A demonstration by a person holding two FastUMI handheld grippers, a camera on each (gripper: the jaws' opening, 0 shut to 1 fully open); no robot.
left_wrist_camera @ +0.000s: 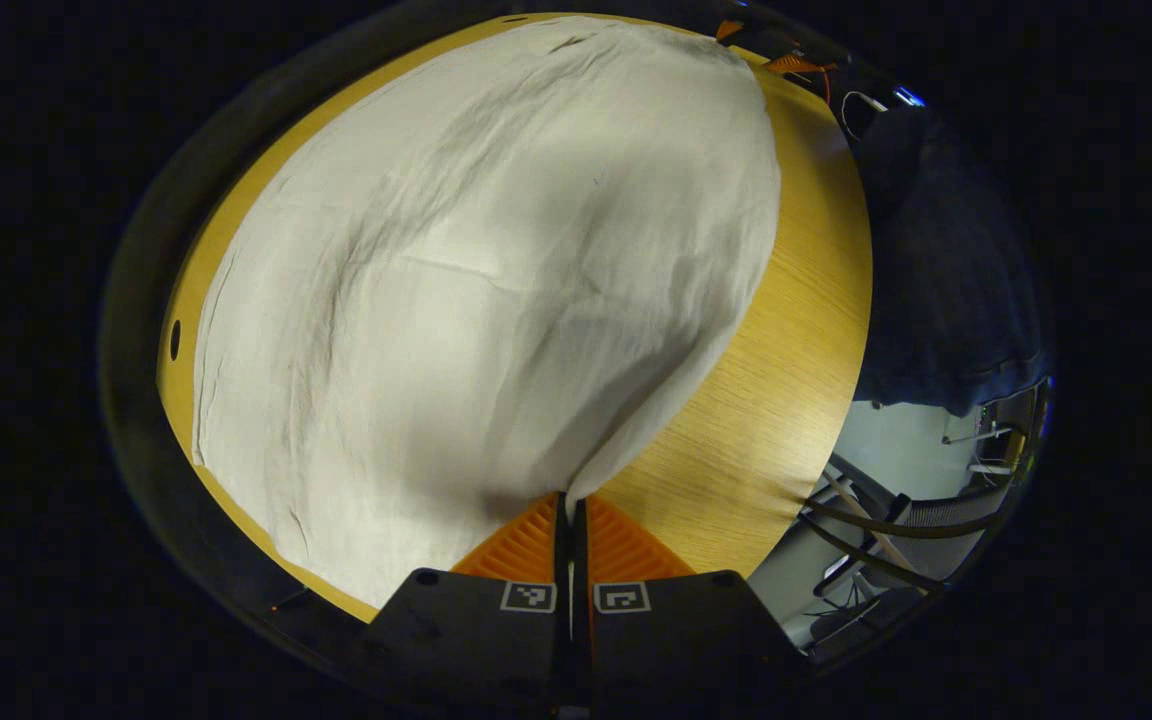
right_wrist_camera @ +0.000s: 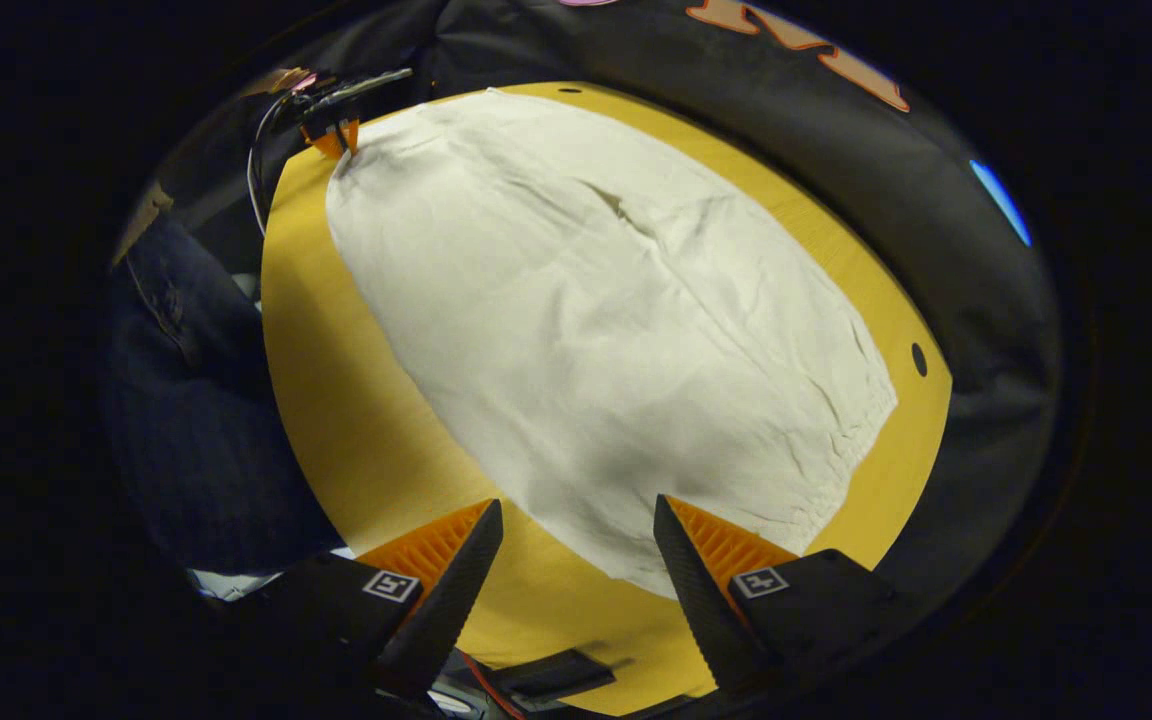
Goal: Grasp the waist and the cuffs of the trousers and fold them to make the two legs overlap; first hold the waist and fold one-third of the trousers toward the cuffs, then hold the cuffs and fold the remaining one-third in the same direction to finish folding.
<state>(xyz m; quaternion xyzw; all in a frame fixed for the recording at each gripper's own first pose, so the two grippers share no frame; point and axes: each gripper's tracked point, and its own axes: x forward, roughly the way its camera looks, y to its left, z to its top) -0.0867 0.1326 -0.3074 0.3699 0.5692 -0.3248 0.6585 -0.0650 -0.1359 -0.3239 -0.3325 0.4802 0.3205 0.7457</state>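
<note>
so the cream trousers (left_wrist_camera: 456,290) lie lengthwise along the wooden table (left_wrist_camera: 786,330), left gripper (left_wrist_camera: 572,505) clenched on a near-edge corner, right gripper (right_wrist_camera: 576,525) spread wide, just short of the other end's corner, nothing held

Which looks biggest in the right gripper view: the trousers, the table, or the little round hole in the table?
1. Trousers, covering most of the tabletop.
2. Table, judged by the bare wood showing; the whole top is bigger than the trousers.
3. Round hole, smallest by far.
</note>
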